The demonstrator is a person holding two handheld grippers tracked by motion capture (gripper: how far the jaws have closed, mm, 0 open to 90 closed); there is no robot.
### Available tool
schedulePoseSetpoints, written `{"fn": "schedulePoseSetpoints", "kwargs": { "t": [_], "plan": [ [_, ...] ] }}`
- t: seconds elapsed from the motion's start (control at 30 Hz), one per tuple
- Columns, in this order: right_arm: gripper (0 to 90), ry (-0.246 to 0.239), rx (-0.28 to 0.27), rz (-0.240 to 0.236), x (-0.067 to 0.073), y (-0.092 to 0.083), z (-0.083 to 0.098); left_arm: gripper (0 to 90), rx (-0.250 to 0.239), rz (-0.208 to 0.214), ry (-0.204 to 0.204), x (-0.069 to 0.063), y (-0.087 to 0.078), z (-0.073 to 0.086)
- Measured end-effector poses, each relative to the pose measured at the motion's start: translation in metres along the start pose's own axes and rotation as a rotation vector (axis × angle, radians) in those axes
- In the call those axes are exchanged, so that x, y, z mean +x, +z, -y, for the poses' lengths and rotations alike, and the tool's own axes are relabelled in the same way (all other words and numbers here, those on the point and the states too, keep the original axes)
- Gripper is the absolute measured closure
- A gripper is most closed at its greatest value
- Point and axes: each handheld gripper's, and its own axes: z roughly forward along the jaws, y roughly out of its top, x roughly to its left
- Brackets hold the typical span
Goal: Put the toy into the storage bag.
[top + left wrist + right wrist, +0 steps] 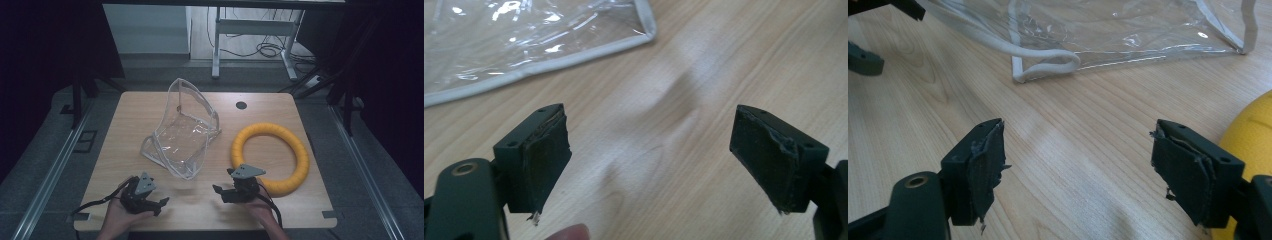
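A clear plastic bag [182,135] with white trim lies half-collapsed on the middle of the wooden table [280,110]. To its right lies a yellow foam ring [296,150]. My left gripper [152,192] is held low near the front left edge, open and holding nothing. In the left gripper view its jaws [649,125] stand wide over bare wood, with the bag's corner [524,45] ahead to the left. My right gripper [223,180] is open just in front of the ring. Its jaws [1079,132] face the bag [1098,30], with the ring [1253,130] at the right edge.
A small dark round grommet [241,105] sits in the tabletop near the far edge. Beyond the table stand a white desk frame [216,45] and floor cables [267,50]. Dark curtains flank both sides. Part of my left gripper [865,62] shows at the top left of the right gripper view.
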Motion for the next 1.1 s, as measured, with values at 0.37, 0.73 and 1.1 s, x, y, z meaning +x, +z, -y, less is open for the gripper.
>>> {"fn": "schedulePoseSetpoints", "kwargs": {
  "t": [0.37, 0.73, 1.1],
  "plan": [
    [25.1, 0.011, -0.013, 0.008, -0.008, -0.013, -0.003, 15.9, -0.004, -0.010, -0.004, 0.001, -0.002, 0.000],
    [24.9, -0.012, 0.024, -0.008, -0.020, -0.028, -0.007, 16.0, -0.001, -0.013, -0.008, 0.002, -0.004, 0.000],
    [26.0, -0.021, 0.078, -0.003, -0.037, -0.043, -0.019, 15.9, -0.004, -0.010, -0.013, 0.002, -0.005, 0.000]
  ]
}}
